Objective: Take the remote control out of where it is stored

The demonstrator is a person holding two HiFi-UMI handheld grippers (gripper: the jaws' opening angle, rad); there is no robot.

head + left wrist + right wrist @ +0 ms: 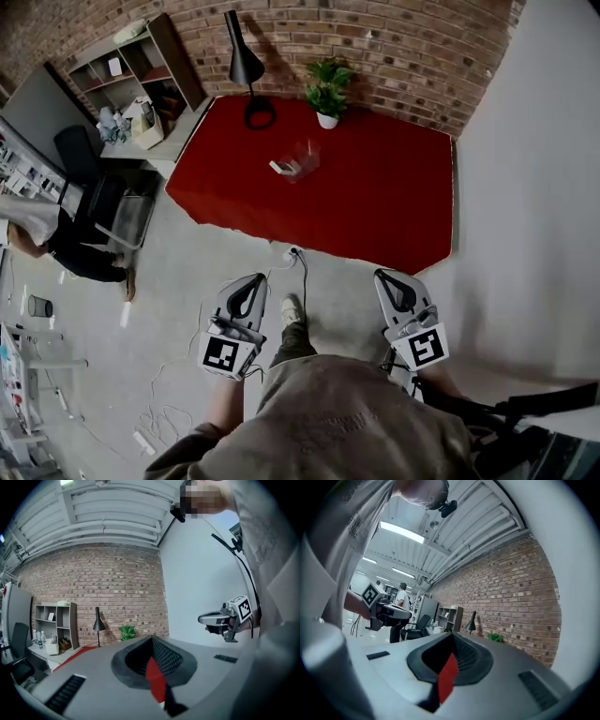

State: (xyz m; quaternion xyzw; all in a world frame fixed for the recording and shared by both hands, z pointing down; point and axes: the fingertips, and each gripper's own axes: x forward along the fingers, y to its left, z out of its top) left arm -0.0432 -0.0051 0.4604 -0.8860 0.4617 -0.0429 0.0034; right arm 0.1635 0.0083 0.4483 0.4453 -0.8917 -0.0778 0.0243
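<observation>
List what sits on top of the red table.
On the red table stand a black lamp, a potted plant and a clear holder with a pale thing at its left edge. That thing is too small to identify, and the holder's contents cannot be made out.

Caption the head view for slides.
Left gripper and right gripper, both shut, face a red table bearing a clear holder, plant and lamp.

Logged as open-plan office or lab workspace. Identified by: exposed brick wall [394, 47], bare concrete floor [197, 267], open shelving unit [131, 66] with clutter, black office chair [77, 152], ribbed industrial ceiling [112, 513] with strip lights [401, 531], red-covered table [394, 197] bearing lamp [246, 66] and potted plant [326, 91].
</observation>
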